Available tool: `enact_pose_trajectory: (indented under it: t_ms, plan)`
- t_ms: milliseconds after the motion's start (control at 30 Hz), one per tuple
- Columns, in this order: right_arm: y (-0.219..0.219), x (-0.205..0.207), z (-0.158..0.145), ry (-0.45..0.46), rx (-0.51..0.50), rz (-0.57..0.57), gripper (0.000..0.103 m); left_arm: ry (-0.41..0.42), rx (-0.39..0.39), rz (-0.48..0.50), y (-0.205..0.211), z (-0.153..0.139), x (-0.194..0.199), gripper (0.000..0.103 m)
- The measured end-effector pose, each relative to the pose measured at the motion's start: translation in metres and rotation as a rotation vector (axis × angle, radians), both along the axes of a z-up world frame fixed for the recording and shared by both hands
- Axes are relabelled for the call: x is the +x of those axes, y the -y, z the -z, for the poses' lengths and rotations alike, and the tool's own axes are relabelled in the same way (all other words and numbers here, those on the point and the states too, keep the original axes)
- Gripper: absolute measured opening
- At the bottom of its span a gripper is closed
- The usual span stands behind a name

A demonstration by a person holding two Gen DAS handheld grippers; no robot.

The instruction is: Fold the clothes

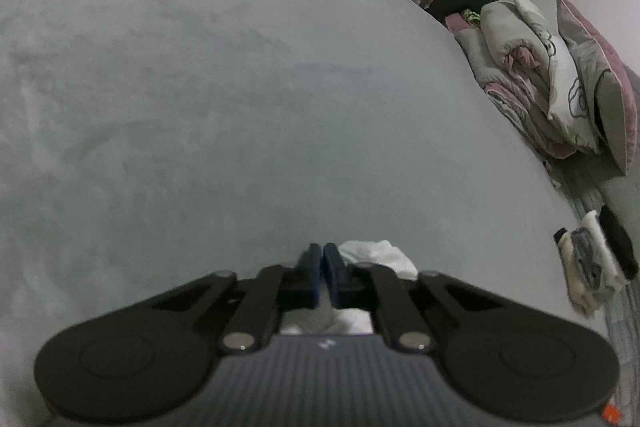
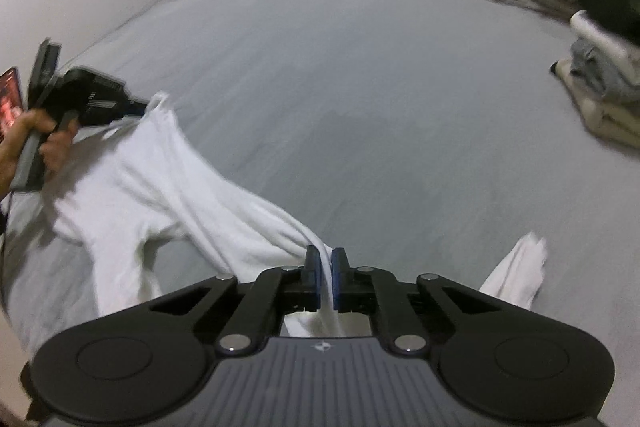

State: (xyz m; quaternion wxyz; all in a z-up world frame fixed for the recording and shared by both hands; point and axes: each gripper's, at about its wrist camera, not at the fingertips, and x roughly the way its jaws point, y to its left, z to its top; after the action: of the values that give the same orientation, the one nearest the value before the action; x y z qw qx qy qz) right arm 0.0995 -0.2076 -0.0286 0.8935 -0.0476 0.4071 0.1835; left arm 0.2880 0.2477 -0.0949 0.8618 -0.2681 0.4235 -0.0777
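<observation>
White garment (image 2: 168,183) hung stretched above the grey bed (image 2: 360,87). Your right gripper (image 2: 326,273) had its fingers clamped on one bunched edge; your left gripper (image 2: 134,107) pinched the opposite end. Folded clothes (image 2: 600,95) lay stacked well apart.

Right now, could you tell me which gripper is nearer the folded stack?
Right. The right gripper sits across bare bed from the stack; the left gripper is farther away, holding the shirt's other end.

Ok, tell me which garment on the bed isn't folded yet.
The white shirt: it hangs stretched and rumpled between the left gripper and right gripper, both clamped on it. The stack of folded clothes lies flat near the bed's far edge.
</observation>
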Motion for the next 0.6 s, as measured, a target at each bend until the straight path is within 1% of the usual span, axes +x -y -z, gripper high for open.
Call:
enact_pose_trajectory:
  t_ms: [67, 167, 200, 233, 267, 300, 333, 400, 433, 500, 533, 567, 600]
  plan:
    - [0.0, 0.011, -0.001, 0.036, -0.037, 0.024, 0.008, 0.006, 0.004, -0.003, 0.001, 0.001, -0.002, 0.004]
    - [0.001, 0.029, -0.001, 0.085, -0.091, 0.062, 0.005, 0.017, 0.012, -0.02, 0.001, 0.0, -0.006, 0.004]
    - [0.001, 0.036, -0.001, 0.091, -0.103, 0.076, 0.005, 0.024, 0.015, -0.029, 0.0, -0.001, -0.008, 0.007]
    - [0.001, 0.043, 0.0, 0.094, -0.11, 0.089, 0.005, 0.032, 0.012, -0.034, 0.0, -0.002, -0.008, 0.015]
    - [0.001, 0.05, 0.002, 0.088, -0.109, 0.101, 0.005, 0.04, 0.009, -0.039, -0.001, -0.003, -0.008, 0.02]
    - [0.0, 0.057, 0.004, 0.082, -0.108, 0.114, 0.005, 0.047, 0.007, -0.045, -0.001, -0.004, -0.008, 0.031]
    - [0.001, 0.062, 0.005, 0.074, -0.103, 0.124, 0.005, 0.055, 0.004, -0.05, -0.001, -0.006, -0.009, 0.039]
    - [0.003, 0.067, 0.007, 0.059, -0.067, 0.136, 0.005, 0.063, 0.017, -0.046, 0.001, -0.007, -0.008, 0.045]
    - [0.005, 0.068, 0.007, 0.059, -0.056, 0.142, 0.005, 0.066, 0.027, -0.041, 0.003, -0.007, -0.007, 0.046]
    - [0.007, 0.068, 0.008, 0.059, -0.029, 0.153, 0.006, 0.07, 0.049, -0.03, 0.007, -0.007, -0.006, 0.047]
    - [0.008, 0.068, 0.009, 0.055, -0.014, 0.156, 0.006, 0.074, 0.062, -0.022, 0.01, -0.007, -0.005, 0.044]
    - [0.01, 0.068, 0.009, 0.044, 0.002, 0.156, 0.011, 0.079, 0.082, -0.007, 0.014, -0.007, -0.005, 0.044]
    - [0.012, 0.069, 0.01, 0.034, 0.016, 0.156, 0.022, 0.082, 0.103, 0.008, 0.018, -0.007, -0.005, 0.041]
